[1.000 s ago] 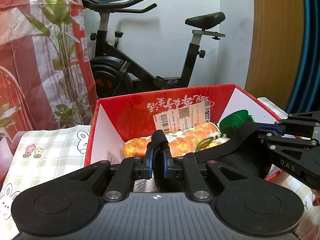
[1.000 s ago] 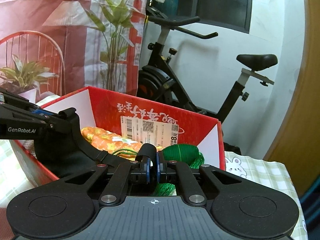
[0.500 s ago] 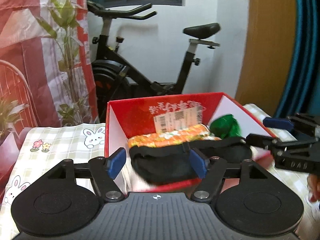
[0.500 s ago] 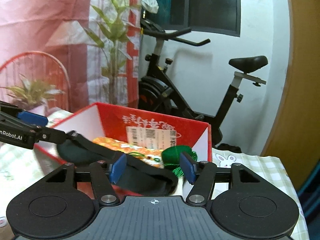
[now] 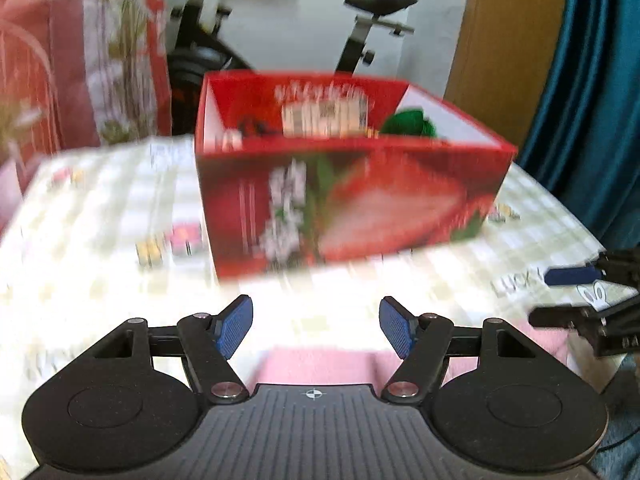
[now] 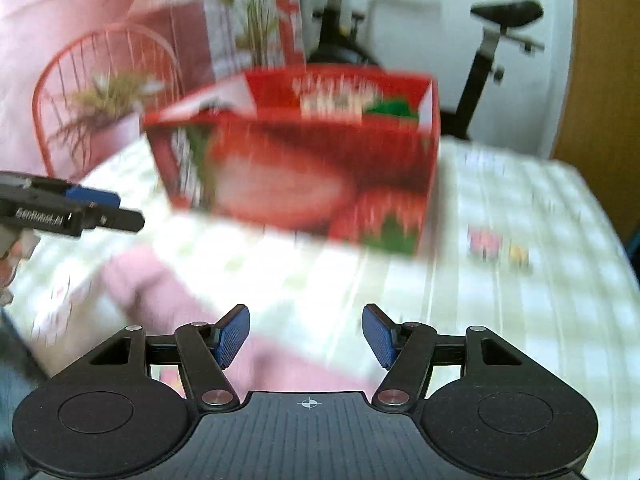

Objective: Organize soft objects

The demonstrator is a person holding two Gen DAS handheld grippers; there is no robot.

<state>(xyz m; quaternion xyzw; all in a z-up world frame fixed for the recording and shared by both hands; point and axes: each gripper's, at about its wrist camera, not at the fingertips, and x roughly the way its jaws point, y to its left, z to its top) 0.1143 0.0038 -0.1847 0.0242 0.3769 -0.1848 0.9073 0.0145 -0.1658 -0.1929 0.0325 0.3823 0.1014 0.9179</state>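
Note:
A red strawberry-print box point(image 5: 352, 196) stands on the checked tablecloth; it also shows in the right wrist view point(image 6: 304, 176). A green soft item point(image 5: 408, 122) pokes above its rim at the right, and a dark item point(image 5: 252, 126) shows at the left inside. A pink soft cloth point(image 5: 320, 364) lies on the table just under my left gripper point(image 5: 316, 328), which is open and empty. The cloth also lies under my right gripper point(image 6: 306, 334), which is open and empty point(image 6: 168, 284). Both views are motion-blurred.
An exercise bike point(image 5: 360, 28) and a plant point(image 6: 256, 12) stand behind the table. A red wire chair point(image 6: 104, 92) is at the far left. Blue curtain point(image 5: 592, 100) hangs at the right. The checked tablecloth point(image 6: 520, 312) spreads around the box.
Both grippers let go of the black item, which stays in the box, and pulled back and down from the box to low over the table near the pink cloth.

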